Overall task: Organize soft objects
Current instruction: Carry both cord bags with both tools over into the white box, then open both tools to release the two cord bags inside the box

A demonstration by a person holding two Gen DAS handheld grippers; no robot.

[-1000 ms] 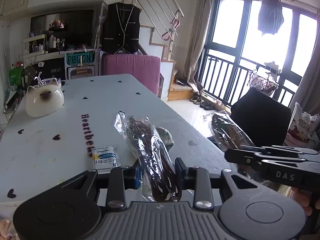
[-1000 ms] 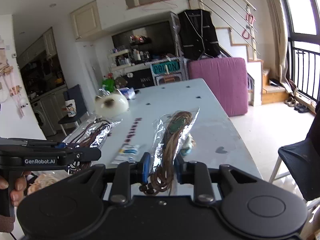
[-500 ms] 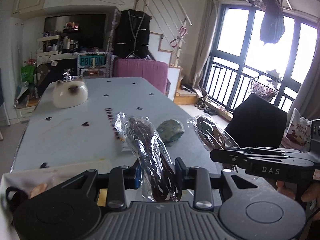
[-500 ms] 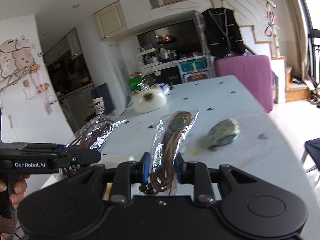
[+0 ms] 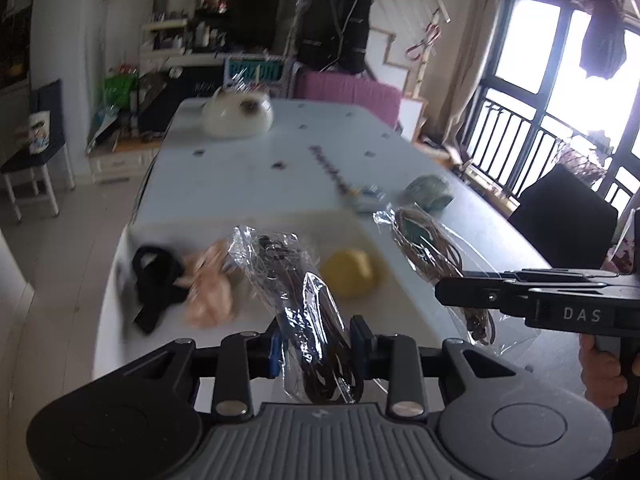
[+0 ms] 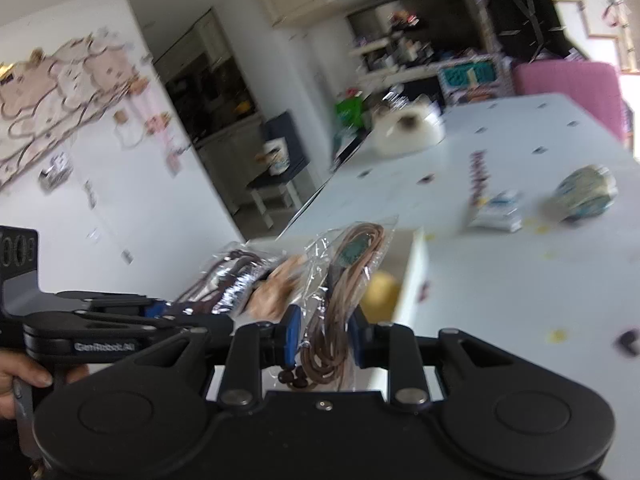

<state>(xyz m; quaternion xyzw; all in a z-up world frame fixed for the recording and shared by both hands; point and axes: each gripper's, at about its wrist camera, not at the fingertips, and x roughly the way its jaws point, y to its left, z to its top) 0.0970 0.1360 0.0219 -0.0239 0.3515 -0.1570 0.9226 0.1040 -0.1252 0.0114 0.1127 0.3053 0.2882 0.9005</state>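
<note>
My left gripper [image 5: 316, 344] is shut on a clear bag of dark brown cord [image 5: 304, 300], held over a white bin [image 5: 116, 272] at the table's near end. The bin holds a black strap [image 5: 154, 284], a peach soft item [image 5: 210, 288] and a yellow ball [image 5: 348, 272]. My right gripper [image 6: 324, 338] is shut on a clear bag of light brown cord with a green pendant [image 6: 348, 264], beside the bin's right wall [image 6: 414, 268]. That bag shows in the left wrist view [image 5: 428, 252]. The left gripper's bag shows in the right wrist view [image 6: 232, 280].
On the white table [image 5: 256, 184] lie a green patterned soft lump [image 5: 428, 194], a small white and blue packet [image 5: 364, 200] and a cat-shaped white cushion [image 5: 238, 114]. A black chair [image 5: 560, 216] stands to the right, a stool [image 5: 32, 148] to the left.
Both grippers have swung left and drawn back toward the table's near end with their bags. The white bin with its soft items has come into view beneath them.
</note>
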